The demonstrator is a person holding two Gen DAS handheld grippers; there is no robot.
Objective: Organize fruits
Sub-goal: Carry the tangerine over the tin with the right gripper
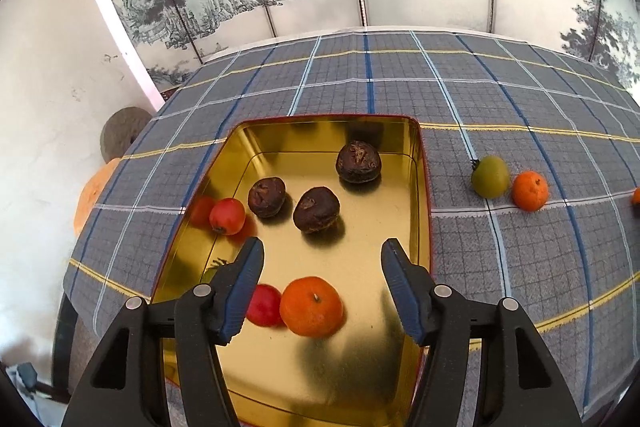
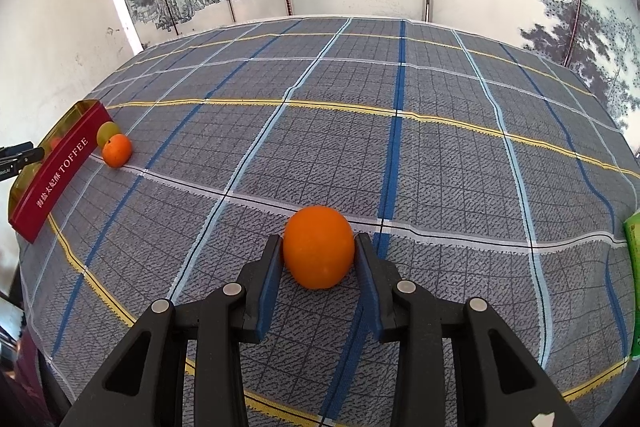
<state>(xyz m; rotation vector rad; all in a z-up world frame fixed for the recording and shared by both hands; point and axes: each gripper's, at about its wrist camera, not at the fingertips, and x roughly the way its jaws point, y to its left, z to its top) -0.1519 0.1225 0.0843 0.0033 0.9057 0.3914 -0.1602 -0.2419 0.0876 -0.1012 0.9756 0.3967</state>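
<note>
bright even daylight, glare inside the gold tin (image 1: 416,163), strong fisheye bending.

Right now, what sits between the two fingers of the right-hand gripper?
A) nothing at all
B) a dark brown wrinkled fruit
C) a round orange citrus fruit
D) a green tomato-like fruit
C: in the right wrist view the right gripper has its blue-padded fingers pressed on both sides of a round orange citrus fruit on the grey plaid tablecloth.
</note>
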